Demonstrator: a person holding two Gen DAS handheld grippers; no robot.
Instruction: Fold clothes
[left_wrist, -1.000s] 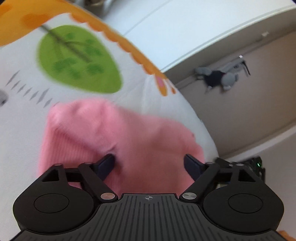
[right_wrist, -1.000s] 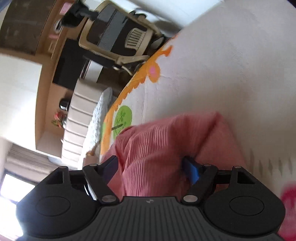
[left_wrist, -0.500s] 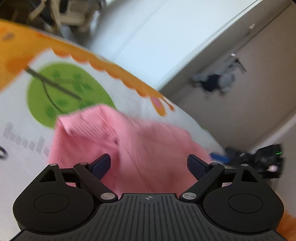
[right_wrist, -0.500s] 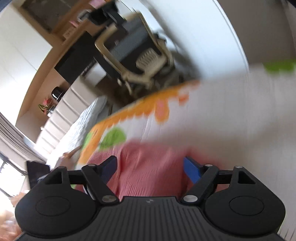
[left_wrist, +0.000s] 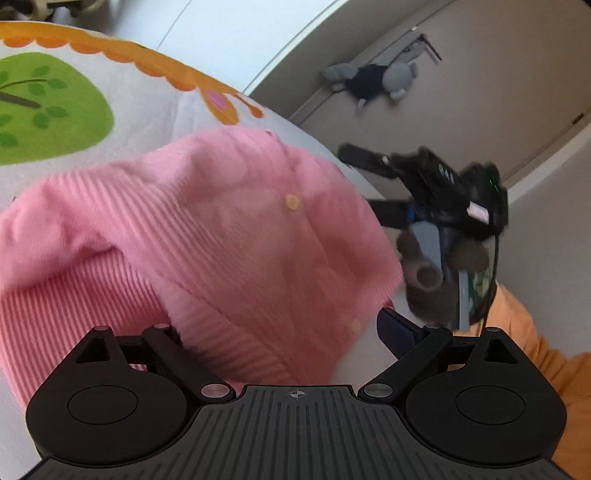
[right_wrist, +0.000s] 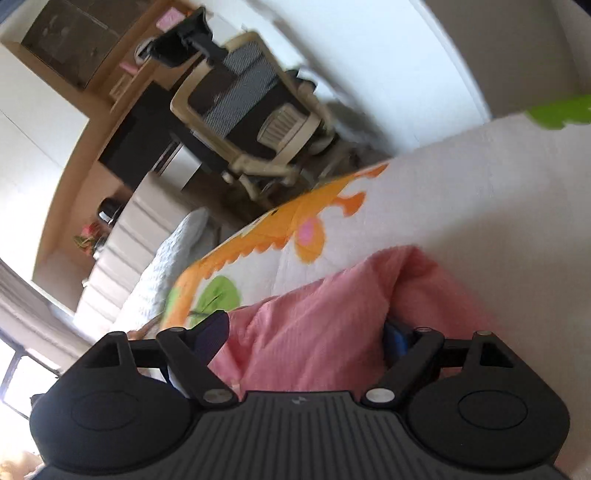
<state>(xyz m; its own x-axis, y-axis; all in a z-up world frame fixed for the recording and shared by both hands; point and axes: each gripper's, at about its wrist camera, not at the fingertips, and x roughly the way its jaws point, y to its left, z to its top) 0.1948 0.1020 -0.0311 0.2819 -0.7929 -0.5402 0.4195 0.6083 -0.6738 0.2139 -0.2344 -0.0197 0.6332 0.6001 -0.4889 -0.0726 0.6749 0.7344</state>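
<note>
While hidden rightward, cardigan (left_wrist: 221, 229) button (left_wrist: 292, 202) leftward.

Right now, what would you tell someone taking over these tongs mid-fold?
Left tongs: open, wide apart, pink ribbed cardigan bunched between them, nothing pinched.
Right tongs: open too, with cardigan fabric between the fingers.
The cardigan lies rumpled on the white play mat with the orange border, buttons showing.
Done: no neat fold visible yet.
Left: probably spread it flat, fold sleeves and body, smooth it.
</note>
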